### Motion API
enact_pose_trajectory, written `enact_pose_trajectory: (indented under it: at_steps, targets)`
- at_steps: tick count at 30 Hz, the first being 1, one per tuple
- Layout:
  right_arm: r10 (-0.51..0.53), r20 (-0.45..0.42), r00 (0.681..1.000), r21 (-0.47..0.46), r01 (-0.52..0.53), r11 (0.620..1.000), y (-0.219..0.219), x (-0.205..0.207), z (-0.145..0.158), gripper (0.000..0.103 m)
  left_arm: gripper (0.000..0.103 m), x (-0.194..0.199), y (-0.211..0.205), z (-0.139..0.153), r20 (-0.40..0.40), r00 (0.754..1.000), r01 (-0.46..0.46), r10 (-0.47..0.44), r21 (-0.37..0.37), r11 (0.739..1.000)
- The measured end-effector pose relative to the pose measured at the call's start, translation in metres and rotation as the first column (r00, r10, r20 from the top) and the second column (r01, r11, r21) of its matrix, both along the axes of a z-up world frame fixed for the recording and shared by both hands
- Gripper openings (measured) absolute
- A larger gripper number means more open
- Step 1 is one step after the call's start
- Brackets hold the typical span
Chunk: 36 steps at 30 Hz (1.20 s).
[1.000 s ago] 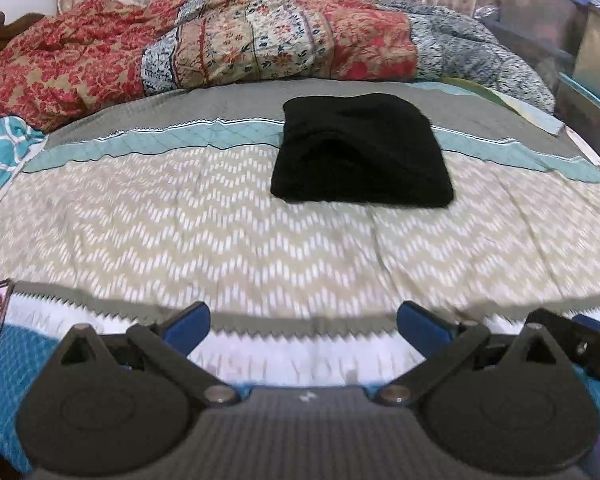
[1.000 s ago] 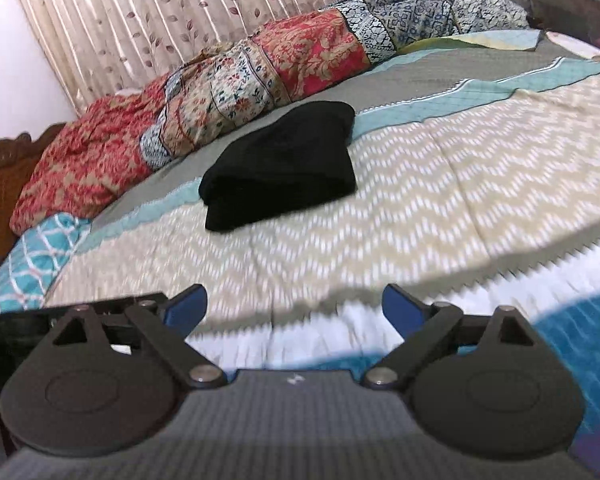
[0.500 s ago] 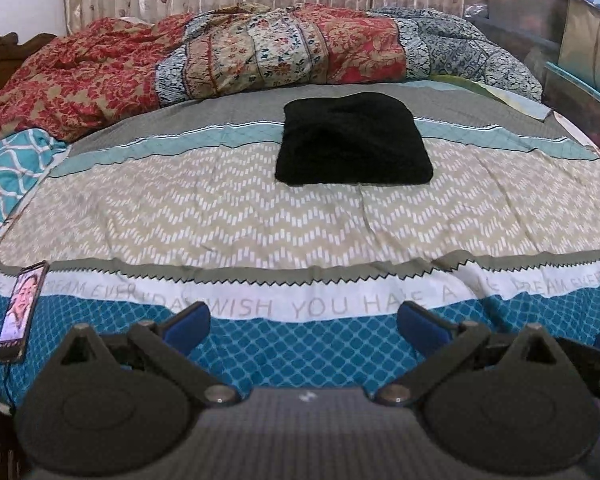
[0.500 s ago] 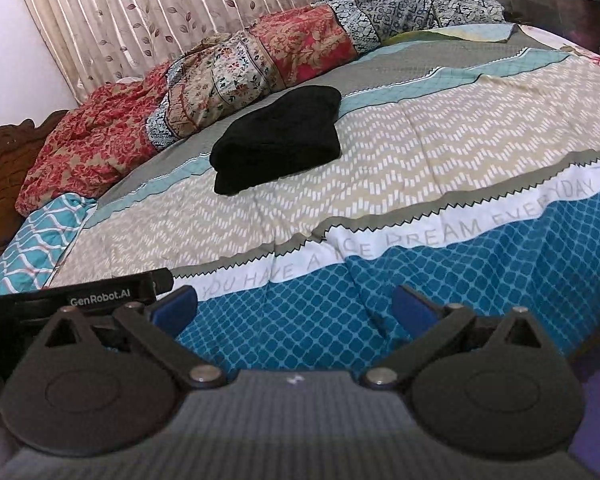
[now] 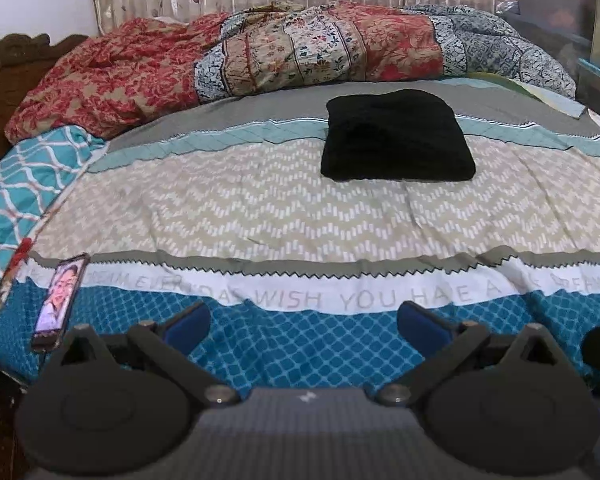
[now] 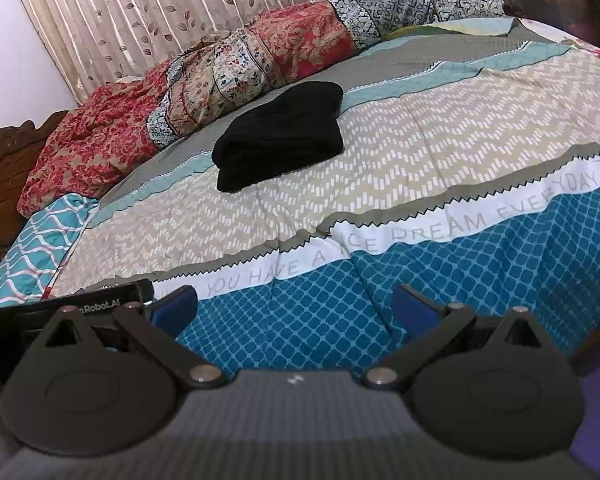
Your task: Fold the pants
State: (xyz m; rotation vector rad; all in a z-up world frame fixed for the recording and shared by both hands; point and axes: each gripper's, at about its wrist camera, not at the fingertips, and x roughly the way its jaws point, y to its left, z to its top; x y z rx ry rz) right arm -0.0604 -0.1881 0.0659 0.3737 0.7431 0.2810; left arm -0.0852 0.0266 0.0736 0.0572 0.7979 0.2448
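The black pants [image 5: 396, 138] lie folded into a compact rectangle on the patterned bedspread [image 5: 260, 208], far across the bed. In the right wrist view the same pants [image 6: 282, 134] sit left of centre. My left gripper [image 5: 304, 320] hangs over the blue near edge of the bed, open, with nothing between its blue pads. My right gripper [image 6: 294, 308] is likewise open and empty, well short of the pants. The left gripper's black body [image 6: 80, 306] shows at the left edge of the right wrist view.
A crumpled floral quilt [image 5: 260, 52] runs along the far side under the curtain. A phone [image 5: 60, 300] with a lit screen lies on the bed's near left corner. A teal pillow [image 5: 20, 184] is at the left. Storage boxes [image 5: 560, 4] stand at the right.
Both grippers pulled back from the pants toward the near edge of the bed, bringing the blue band, lettering and phone into view. The pants stayed put.
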Motion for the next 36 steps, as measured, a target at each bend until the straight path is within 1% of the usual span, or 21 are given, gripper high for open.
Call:
enact_pose_trajectory:
  at_steps: [7,12,16,21,25,29,33,36]
  targets:
    - [-0.007,-0.004,1.0,0.005,0.007,1.0,-0.002,0.002,0.001,0.103,0.103,0.0,-0.004,0.002,0.001,1.0,0.014,-0.014,0.027,1.0]
    - [-0.008,-0.005,1.0,0.005,0.008,1.0,-0.001,0.002,0.001,0.103,0.103,0.001,-0.005,0.003,0.001,1.0,0.015,-0.015,0.035,0.999]
    - [-0.01,-0.007,1.0,0.009,0.01,1.0,-0.003,0.003,0.002,0.103,0.103,-0.001,-0.003,0.004,0.007,1.0,0.021,-0.021,0.024,0.999]
    - [-0.01,-0.01,1.0,0.013,0.011,1.0,-0.005,0.003,0.002,0.103,0.103,-0.001,-0.003,0.004,0.004,1.0,0.022,-0.022,0.04,0.999]
    - [-0.009,-0.013,1.0,0.015,0.009,1.0,-0.007,0.004,0.001,0.103,0.103,0.001,-0.006,0.001,-0.038,0.999,0.024,-0.022,0.069,0.997]
    - [-0.009,-0.013,1.0,0.016,0.009,1.0,-0.008,0.004,0.001,0.103,0.103,0.001,-0.009,-0.004,-0.06,0.998,0.026,-0.021,0.084,0.996]
    - [-0.009,-0.021,1.0,0.017,0.009,1.0,-0.006,0.002,-0.001,0.103,0.103,0.002,-0.007,-0.009,-0.099,0.995,0.014,-0.008,0.061,0.998]
    - [-0.006,-0.028,1.0,0.016,0.006,1.0,-0.005,0.001,-0.002,0.103,0.103,0.001,-0.005,-0.012,-0.115,0.993,0.001,0.006,0.061,0.998]
